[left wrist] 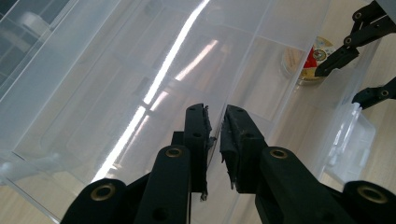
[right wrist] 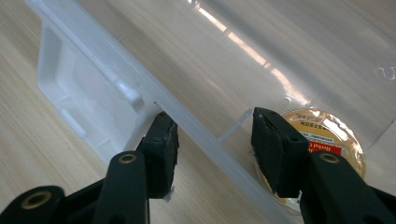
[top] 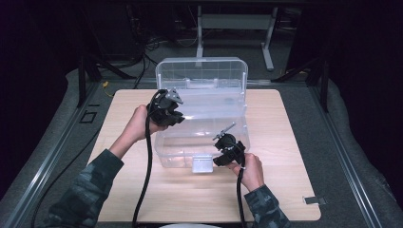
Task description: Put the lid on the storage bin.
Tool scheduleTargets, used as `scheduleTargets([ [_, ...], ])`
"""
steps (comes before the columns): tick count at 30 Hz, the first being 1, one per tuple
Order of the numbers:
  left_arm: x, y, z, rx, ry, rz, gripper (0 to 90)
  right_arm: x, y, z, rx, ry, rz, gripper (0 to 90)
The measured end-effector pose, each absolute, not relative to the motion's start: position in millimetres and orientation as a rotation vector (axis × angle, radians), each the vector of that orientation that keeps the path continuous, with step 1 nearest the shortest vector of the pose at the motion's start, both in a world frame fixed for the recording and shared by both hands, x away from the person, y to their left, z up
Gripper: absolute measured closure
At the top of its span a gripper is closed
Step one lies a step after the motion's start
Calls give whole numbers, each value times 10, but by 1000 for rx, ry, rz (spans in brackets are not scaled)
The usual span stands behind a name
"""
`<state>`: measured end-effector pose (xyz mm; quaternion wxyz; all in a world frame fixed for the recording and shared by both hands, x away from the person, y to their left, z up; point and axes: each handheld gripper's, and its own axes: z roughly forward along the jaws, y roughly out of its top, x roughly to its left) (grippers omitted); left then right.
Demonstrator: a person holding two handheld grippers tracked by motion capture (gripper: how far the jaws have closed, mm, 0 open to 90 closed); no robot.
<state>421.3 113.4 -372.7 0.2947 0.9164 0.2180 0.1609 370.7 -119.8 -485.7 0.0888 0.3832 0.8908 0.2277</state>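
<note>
A clear plastic box [top: 202,118] is sitting open in the middle of the wooden table [top: 285,190]. The left gripper [left wrist: 215,128] is clamping its jaws on the thin edge of the box's left wall. The right gripper [right wrist: 212,140] is holding its jaws parted astride the front rim, beside the latch [right wrist: 79,100], above a round gold tin [right wrist: 327,140] lying inside.
</note>
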Motion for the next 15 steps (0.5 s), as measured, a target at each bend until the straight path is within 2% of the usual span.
scheduleTargets([
  [15, 4075, 1174, -3816, 2416, 571, 423, 791, 3690, -1183, -4855, 1134, 2637, 649, 501],
])
